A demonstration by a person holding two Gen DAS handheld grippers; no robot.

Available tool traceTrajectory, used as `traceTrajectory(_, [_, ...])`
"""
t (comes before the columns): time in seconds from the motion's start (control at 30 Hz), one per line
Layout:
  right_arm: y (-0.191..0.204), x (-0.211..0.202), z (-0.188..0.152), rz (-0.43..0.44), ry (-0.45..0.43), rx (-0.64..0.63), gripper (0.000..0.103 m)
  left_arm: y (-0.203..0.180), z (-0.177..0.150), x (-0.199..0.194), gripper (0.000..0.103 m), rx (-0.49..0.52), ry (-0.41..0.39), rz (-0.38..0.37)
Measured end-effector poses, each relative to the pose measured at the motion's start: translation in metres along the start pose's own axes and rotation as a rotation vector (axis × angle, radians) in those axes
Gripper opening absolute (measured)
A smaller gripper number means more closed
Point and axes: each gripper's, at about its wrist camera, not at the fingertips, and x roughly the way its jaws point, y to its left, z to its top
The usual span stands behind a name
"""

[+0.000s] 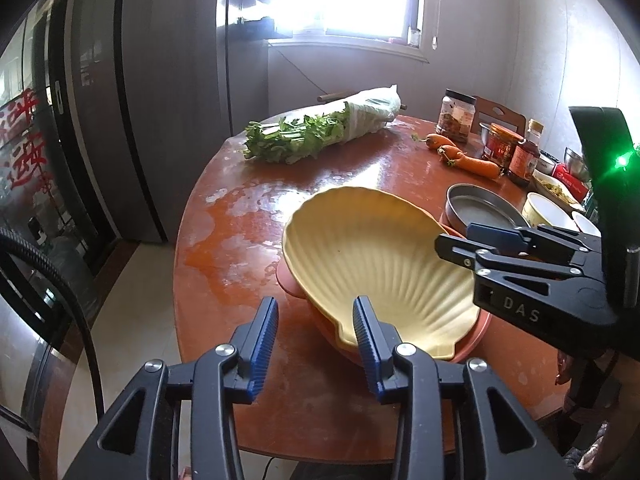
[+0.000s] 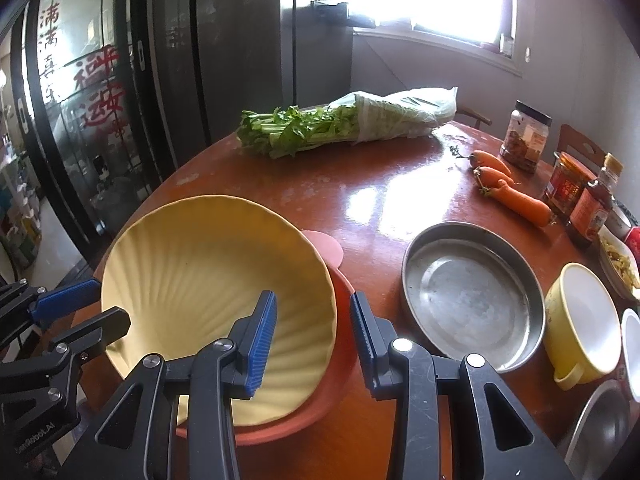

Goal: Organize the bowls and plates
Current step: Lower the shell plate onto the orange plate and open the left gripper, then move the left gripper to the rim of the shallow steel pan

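Note:
A yellow shell-shaped plate (image 1: 372,256) (image 2: 208,276) lies tilted on a pink plate (image 1: 476,340) (image 2: 320,400) on the round wooden table (image 1: 248,264). My left gripper (image 1: 316,334) is open, its fingers straddling the shell plate's near-left rim. My right gripper (image 2: 314,338) is open too, its fingers straddling the plate's right rim; it also shows in the left wrist view (image 1: 472,244). A steel round pan (image 2: 472,296) (image 1: 484,210), a yellow bowl with white inside (image 2: 580,320) (image 1: 546,210) and a white bowl (image 2: 632,352) stand to the right.
Bagged celery (image 2: 340,124) lies at the table's far side. Carrots (image 2: 516,196), a jar (image 2: 526,140), a red-labelled jar (image 2: 566,186) and a sauce bottle (image 2: 596,208) line the right edge. A steel bowl (image 2: 600,432) is near right. Dark glass doors stand at left.

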Motion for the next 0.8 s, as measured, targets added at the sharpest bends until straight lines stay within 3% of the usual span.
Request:
traceTrajectory(0.23, [-0.019, -0.013, -0.003, -0.022, -0.019, 0.037, 0.039, 0.003, 0.005, -0.010, 0.051, -0.023, -0.038, 0.006])
traceTrajectory(0.53, [-0.054, -0.008, -0.012, -0.073, 0.028, 0.082, 0.039, -0.015, 0.008, -0.021, 0.052, 0.027, -0.062, -0.061])
traceTrajectory(0.8, [-0.059, 0.012, -0.011, -0.049, 0.094, 0.066, 0.039, -0.049, 0.003, -0.020, 0.052, 0.116, -0.032, -0.113])
